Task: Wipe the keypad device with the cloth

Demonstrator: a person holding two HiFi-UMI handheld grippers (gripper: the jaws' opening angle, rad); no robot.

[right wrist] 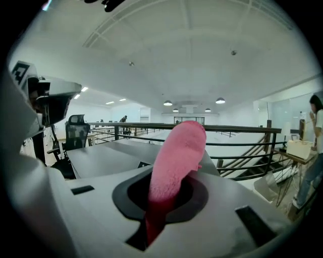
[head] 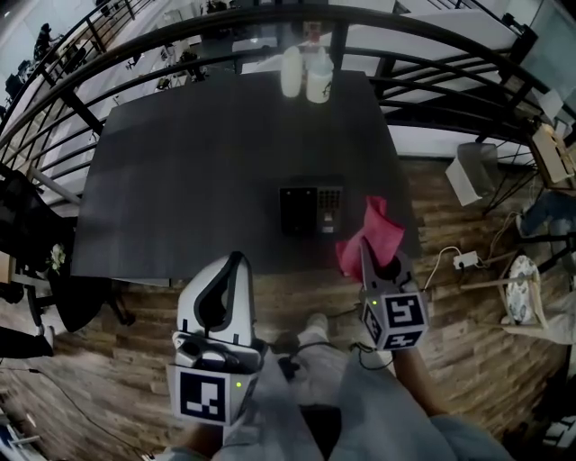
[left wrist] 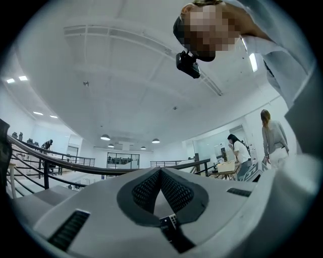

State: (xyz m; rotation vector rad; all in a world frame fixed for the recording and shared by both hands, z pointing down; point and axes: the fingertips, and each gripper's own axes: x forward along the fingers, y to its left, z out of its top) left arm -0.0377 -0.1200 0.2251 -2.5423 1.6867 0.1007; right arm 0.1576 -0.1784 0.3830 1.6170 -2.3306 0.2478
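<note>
The black keypad device (head: 310, 210) lies flat near the front edge of the dark table (head: 198, 171). A pink cloth (head: 367, 232) sticks up from my right gripper (head: 366, 252), just right of the device and a little nearer to me. In the right gripper view the cloth (right wrist: 179, 151) is clamped between the jaws of that gripper (right wrist: 169, 194), and a corner of the device (right wrist: 144, 164) shows behind it. My left gripper (head: 236, 261) hangs off the table's front edge, shut and holding nothing. In its own view my left gripper (left wrist: 160, 174) tilts up toward the ceiling.
Two white containers (head: 305, 74) stand at the table's far edge. A curved black railing (head: 270, 22) runs behind the table. A black office chair (head: 31, 234) sits to the left. A power strip with cables (head: 464, 261) lies on the wood floor at right. Several people (left wrist: 237, 153) stand far off.
</note>
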